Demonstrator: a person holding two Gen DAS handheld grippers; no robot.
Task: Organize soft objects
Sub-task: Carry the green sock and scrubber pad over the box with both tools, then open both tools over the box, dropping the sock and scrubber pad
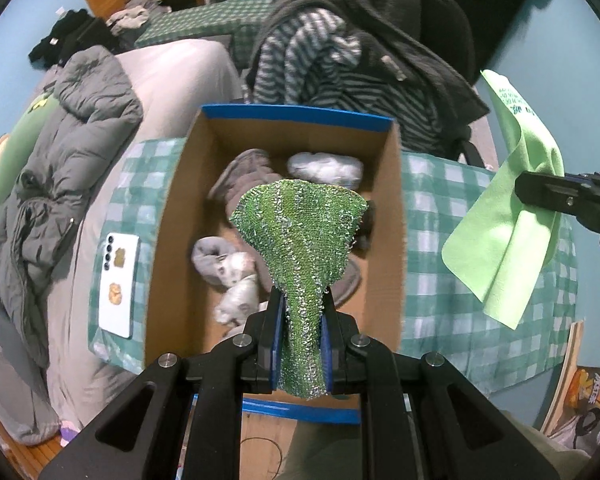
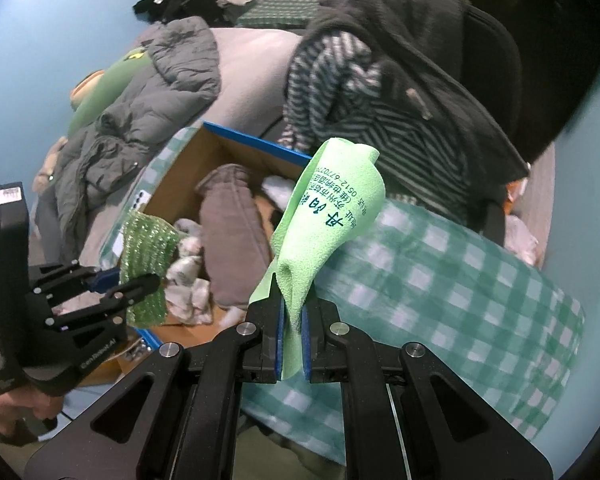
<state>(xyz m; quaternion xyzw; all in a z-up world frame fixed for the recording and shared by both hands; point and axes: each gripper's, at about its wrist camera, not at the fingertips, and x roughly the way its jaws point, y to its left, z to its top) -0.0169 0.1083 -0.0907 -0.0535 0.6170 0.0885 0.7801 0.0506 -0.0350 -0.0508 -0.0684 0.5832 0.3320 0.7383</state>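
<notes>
— Soft things mostly sit in the cardboard box (image 1: 172,216), the one with blue tape on its rims, open on the green checked cloth (image 1: 452,280). Biggest in there?

— A grey padded piece (image 2: 228,236) lying along the box floor, then a grey and white bundle (image 1: 230,268) near the front, and a white bundle (image 1: 324,168) by the far wall.

— And the grippers?

— The left gripper (image 1: 302,340) hangs over the box, jaws pinched on a sparkly green knit cloth (image 1: 300,232) that fans out above the contents. The right gripper (image 2: 291,344) is off to the box's right, over the checked cloth, jaws closed narrow on a light green cloth (image 2: 328,208) with dark printed characters.

— Anything beside the box?

— A white phone (image 1: 118,284) lying flat on the checked cloth, just left of the box. Behind, a grey puffer jacket (image 1: 72,152) and a striped garment (image 1: 312,64) draped on a chair.
</notes>
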